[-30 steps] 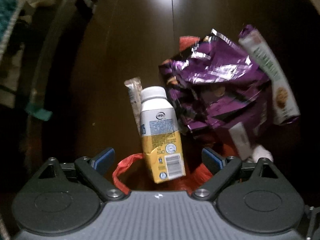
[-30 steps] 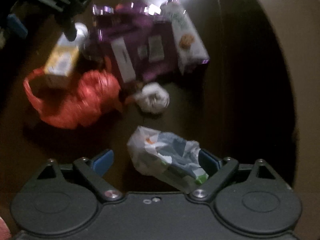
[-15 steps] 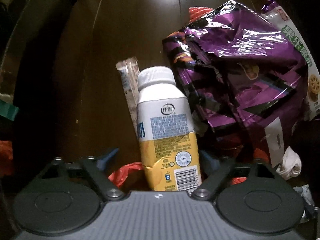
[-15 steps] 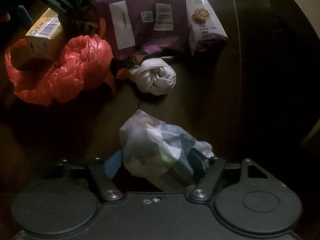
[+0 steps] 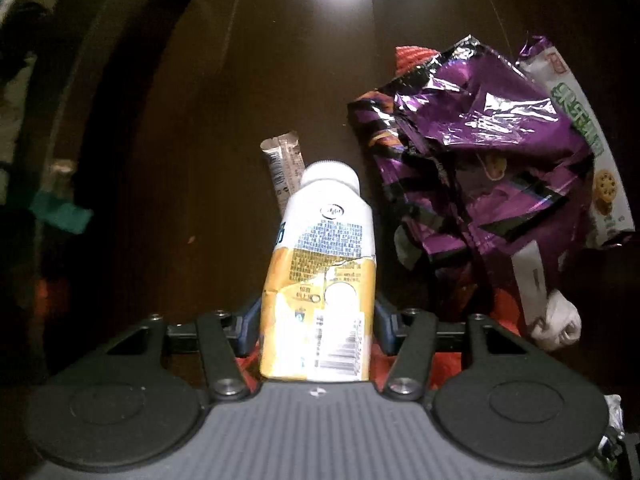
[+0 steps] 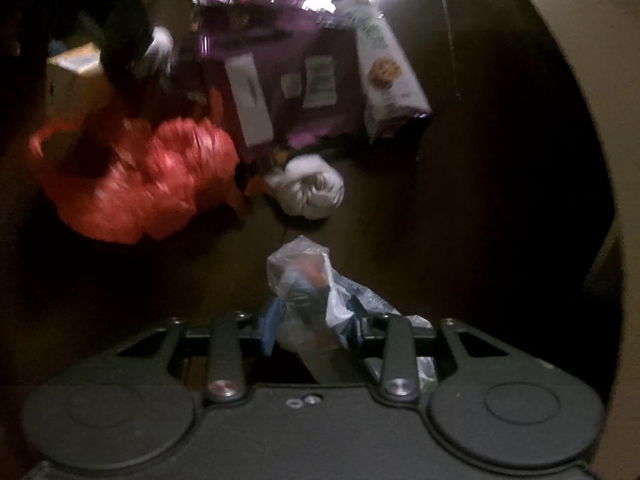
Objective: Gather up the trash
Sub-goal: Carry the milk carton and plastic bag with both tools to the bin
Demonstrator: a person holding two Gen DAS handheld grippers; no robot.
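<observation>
On a dark glossy wooden floor [image 5: 248,92], our left gripper [image 5: 318,322] is closing against a milk carton [image 5: 324,280]; our right gripper [image 6: 312,326] is closing around a crumpled plastic bag [image 6: 304,280].

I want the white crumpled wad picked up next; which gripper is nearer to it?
Right. The right gripper, jaws closing on a clear plastic bag, sits just short of the white wad. The left gripper, closing on the drink carton, has the wad off to its right.

Dark wooden floor [image 5: 248,128], purple snack bag [image 5: 472,152], red plastic bag [image 6: 136,184], white wad [image 6: 312,192]
</observation>
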